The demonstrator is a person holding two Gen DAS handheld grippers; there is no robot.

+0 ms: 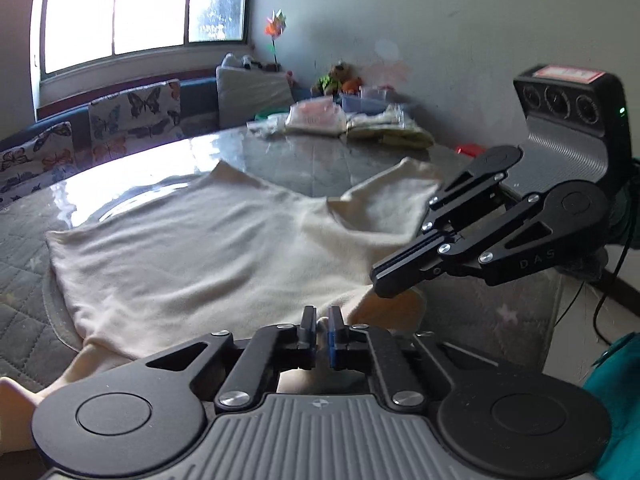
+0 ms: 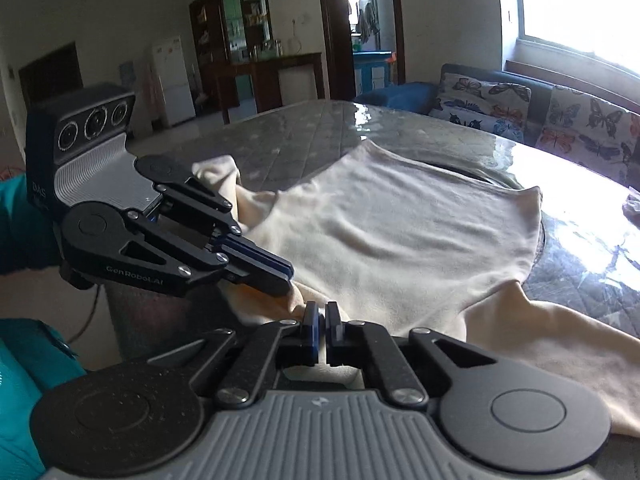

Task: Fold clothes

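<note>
A cream long-sleeved top (image 1: 208, 240) lies spread on the quilted table under a glossy sheet; it also shows in the right wrist view (image 2: 400, 240). My left gripper (image 1: 322, 322) is shut on the top's near edge at the table's front. My right gripper (image 1: 380, 284) is shut on the same near edge just to the right of it, a hand's width apart. In the right wrist view my right gripper (image 2: 323, 314) pinches the cloth, and my left gripper (image 2: 286, 280) pinches it beside. One sleeve (image 1: 384, 196) lies toward the far right, another (image 2: 560, 348) hangs off the near edge.
The table (image 1: 304, 160) carries folded clothes and bags (image 1: 344, 120) at its far end. A sofa with butterfly cushions (image 1: 132, 116) runs along the window wall. A teal sleeve (image 1: 616, 392) and a cable (image 1: 604, 300) are at the right.
</note>
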